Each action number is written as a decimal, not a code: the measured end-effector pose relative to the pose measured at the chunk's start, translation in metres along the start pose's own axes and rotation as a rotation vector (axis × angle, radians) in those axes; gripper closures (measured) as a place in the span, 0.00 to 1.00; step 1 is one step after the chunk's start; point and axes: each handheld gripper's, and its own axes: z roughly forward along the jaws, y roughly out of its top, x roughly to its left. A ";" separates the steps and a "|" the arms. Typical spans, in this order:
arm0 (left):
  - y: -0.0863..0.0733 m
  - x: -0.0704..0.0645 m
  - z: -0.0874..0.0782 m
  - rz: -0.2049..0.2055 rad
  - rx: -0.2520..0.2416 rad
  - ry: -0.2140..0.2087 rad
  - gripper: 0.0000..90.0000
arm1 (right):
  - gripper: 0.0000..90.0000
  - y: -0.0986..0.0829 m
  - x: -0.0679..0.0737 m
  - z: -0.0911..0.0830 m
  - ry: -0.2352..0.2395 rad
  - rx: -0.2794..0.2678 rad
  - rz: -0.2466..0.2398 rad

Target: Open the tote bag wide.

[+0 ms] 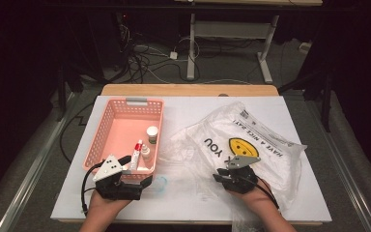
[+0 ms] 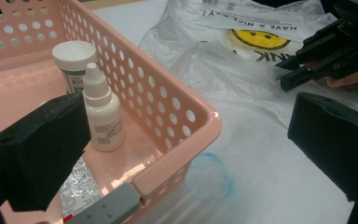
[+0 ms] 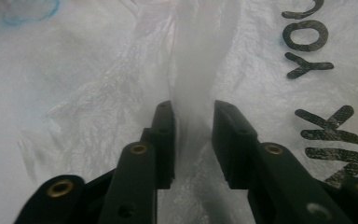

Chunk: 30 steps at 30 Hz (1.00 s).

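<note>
A raised fold of the bag (image 3: 193, 56) is seen closest in the right gripper view, standing between the jaws of the right gripper (image 3: 193, 114). The jaws are nearly closed about that fold, with a narrow gap left between them; whether the plastic is truly pinched cannot be told. The letters "YOU" and part of "THANK" are read on the film at the right of that view, and a blue ring (image 3: 30, 11) is glimpsed at its top left corner.

In the high view the bag (image 1: 251, 140) is spread over the right half of the table (image 1: 183, 203), its smiley face turned up, with the right gripper (image 1: 229, 175) resting at its near edge.

The left gripper (image 2: 186, 154) is held wide open, one jaw over the basket (image 2: 186, 116) and the other over the table, so that the basket's near corner is straddled. In the high view this gripper (image 1: 134, 170) is found at the basket's (image 1: 106, 121) near right corner.

Details inside the basket are given best by the left gripper view: a dropper bottle (image 2: 101, 112) standing upright, a white-capped jar (image 2: 73, 60) just behind it, and a blister pack (image 2: 77, 189) lying flat near the corner. The blue ring (image 2: 214, 177) is drawn on the table just beside the basket. A red-and-white tube (image 1: 136, 153) is made out in the high view.
</note>
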 end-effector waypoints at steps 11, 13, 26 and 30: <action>0.000 0.001 0.000 -0.004 -0.001 0.005 0.00 | 0.98 -0.001 -0.002 -0.001 -0.044 -0.006 -0.009; 0.000 0.001 -0.001 -0.002 -0.002 0.006 0.00 | 0.99 -0.001 -0.002 -0.002 -0.048 -0.012 -0.009; -0.001 0.001 0.001 0.001 0.006 0.009 0.00 | 1.00 0.004 -0.009 -0.021 -0.064 -0.130 0.017; -0.001 0.001 0.002 0.004 0.007 0.008 0.00 | 1.00 0.007 -0.013 -0.028 -0.071 -0.170 0.029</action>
